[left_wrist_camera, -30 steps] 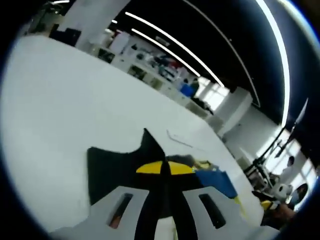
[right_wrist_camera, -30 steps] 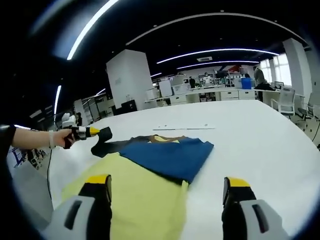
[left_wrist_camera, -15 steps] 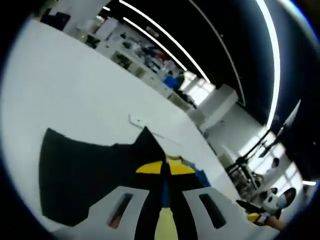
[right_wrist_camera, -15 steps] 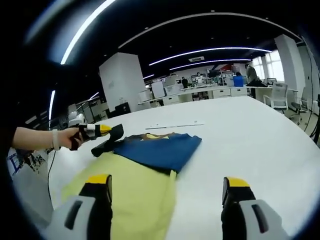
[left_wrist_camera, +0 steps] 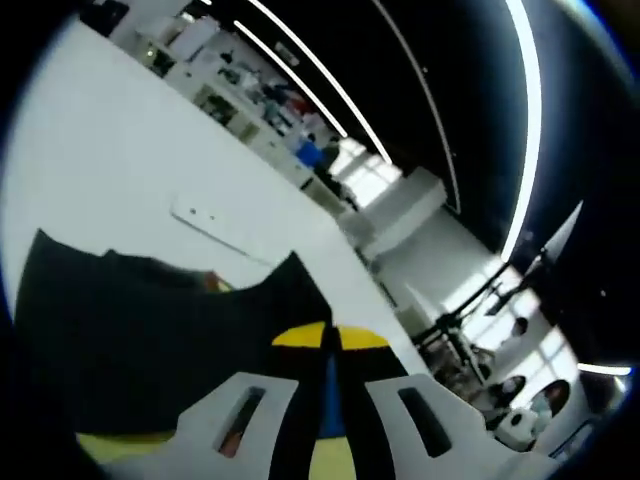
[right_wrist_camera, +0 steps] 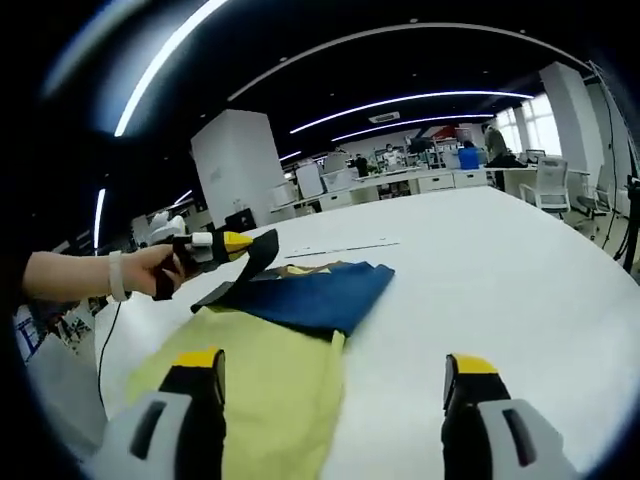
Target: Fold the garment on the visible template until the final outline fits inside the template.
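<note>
The garment lies on the white table, with a yellow part close to me and a blue part beyond it. Its black part is lifted off the table at the left, pinched in my left gripper, which a hand holds. In the left gripper view the left gripper is shut, and the black cloth spreads out to the left of its jaws. My right gripper stands open over the yellow part's near edge, holding nothing.
A thin white strip lies on the table past the garment, also seen as a white strip in the left gripper view. Bare tabletop stretches to the right. Desks, a chair and a white pillar stand far behind.
My left gripper has lifted the black part higher and carried it to the right, toward the blue part. The right gripper stays open and holds its place.
</note>
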Demonstrator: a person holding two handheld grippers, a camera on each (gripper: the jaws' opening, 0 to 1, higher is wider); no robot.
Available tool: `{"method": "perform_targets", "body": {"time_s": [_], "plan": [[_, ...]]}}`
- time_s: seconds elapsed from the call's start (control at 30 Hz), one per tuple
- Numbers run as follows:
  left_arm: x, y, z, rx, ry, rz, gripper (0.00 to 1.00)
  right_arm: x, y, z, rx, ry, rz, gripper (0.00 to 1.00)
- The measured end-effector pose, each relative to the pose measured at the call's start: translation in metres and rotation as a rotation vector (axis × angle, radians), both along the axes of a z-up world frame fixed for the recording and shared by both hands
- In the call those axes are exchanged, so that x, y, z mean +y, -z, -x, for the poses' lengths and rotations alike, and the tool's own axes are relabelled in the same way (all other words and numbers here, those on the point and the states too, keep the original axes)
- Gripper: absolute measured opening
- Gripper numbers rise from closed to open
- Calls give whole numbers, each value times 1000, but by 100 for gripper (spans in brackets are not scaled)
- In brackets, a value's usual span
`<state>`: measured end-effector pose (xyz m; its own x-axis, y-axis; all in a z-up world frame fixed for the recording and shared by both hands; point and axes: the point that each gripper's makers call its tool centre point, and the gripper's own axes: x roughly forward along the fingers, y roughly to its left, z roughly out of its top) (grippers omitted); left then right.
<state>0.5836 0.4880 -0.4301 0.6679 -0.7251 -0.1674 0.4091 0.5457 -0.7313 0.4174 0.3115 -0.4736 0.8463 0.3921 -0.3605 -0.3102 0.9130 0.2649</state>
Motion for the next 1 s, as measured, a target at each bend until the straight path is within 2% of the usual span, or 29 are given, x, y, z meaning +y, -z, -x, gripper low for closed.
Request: {"method": "perform_targets", "body": {"time_s": [0.13,0.33,0.63,0.77,1.0], "plan": [[-29,0,7,12,38,40,0,-4,3,5,5,7,4,91],[-68,7,19,16,113,34,0,-17,7,13,17,27,2,91],[-101,21,24,46,160,30,0,-27,15,21,34,52,-9,91],[-114,30,28,44,196,-10,0,-30,17,22,39,60,-13,91],[-126,53,37,76,242,-46,0,-33,18,23,41,72,-22,91]]}}
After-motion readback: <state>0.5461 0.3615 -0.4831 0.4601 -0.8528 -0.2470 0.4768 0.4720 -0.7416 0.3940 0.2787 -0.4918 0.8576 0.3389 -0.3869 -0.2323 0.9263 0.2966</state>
